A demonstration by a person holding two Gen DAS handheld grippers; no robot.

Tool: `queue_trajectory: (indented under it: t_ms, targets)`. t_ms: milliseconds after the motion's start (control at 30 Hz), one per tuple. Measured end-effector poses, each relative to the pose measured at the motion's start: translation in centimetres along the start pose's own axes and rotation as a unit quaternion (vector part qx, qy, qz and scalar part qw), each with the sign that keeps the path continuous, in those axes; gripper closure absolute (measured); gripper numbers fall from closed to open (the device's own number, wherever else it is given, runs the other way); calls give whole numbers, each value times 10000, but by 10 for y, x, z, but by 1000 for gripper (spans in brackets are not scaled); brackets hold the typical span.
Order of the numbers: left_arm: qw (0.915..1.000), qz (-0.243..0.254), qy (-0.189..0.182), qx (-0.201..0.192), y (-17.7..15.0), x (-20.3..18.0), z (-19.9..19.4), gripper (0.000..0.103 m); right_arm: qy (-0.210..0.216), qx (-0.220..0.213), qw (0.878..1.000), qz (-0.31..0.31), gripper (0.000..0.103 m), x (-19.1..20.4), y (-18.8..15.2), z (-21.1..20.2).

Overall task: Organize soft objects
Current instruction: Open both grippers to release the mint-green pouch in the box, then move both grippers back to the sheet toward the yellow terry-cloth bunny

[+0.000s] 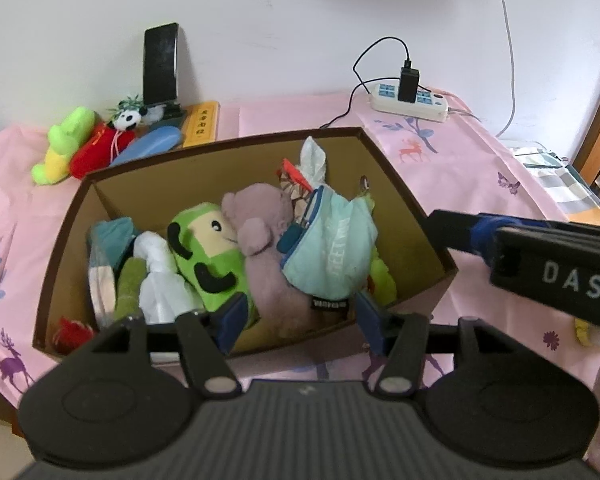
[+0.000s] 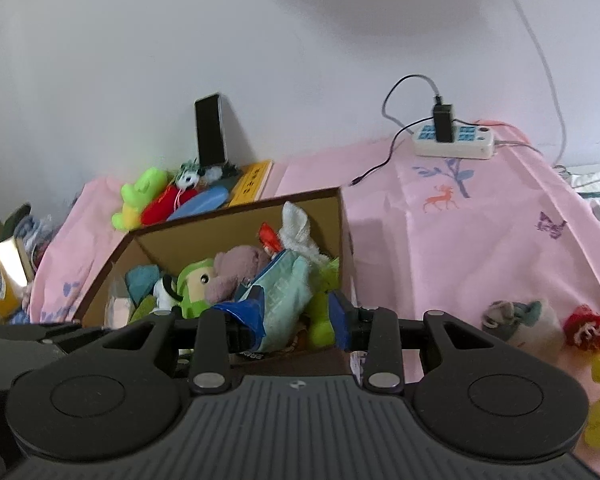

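brown box (image 1: 404, 208) half hides toys (red one (image 1: 70, 330) cut off); both tools (image 1: 298, 322) (image 2: 296, 320) spread, empty.

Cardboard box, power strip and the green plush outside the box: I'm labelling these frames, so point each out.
cardboard box (image 1: 400, 184): left wrist view, inner right wall.
power strip (image 2: 454, 146): right wrist view, white casing.
green plush (image 1: 66, 136): left wrist view, its body.
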State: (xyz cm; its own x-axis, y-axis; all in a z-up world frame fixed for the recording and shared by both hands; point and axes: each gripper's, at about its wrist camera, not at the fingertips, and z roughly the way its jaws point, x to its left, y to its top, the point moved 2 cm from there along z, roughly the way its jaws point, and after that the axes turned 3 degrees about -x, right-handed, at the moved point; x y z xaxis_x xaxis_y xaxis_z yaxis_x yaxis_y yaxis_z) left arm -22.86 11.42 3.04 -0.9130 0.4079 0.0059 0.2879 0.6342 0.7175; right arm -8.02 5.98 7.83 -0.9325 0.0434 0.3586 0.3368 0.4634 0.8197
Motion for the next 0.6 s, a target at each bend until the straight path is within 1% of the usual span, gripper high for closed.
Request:
queue_trajectory:
  t_ms: [133, 267, 400, 600]
  targets:
    - [10000, 71, 40, 1, -2, -8, -2, 43, -128, -202, 9996, 175, 84, -5, -5, -9]
    - [9999, 97, 7, 42, -5, -16, -2, 42, -235, -223, 9993, 164, 84, -10, -10, -15]
    - [9998, 190, -32, 72, -9, -26, -2, 41, -320, -122, 9993, 173, 84, -16, -17, -19]
    - [9992, 388, -8, -4, -15, -43, -4, 38, -458, 88, 9987, 214, 84, -27, -30, -24]
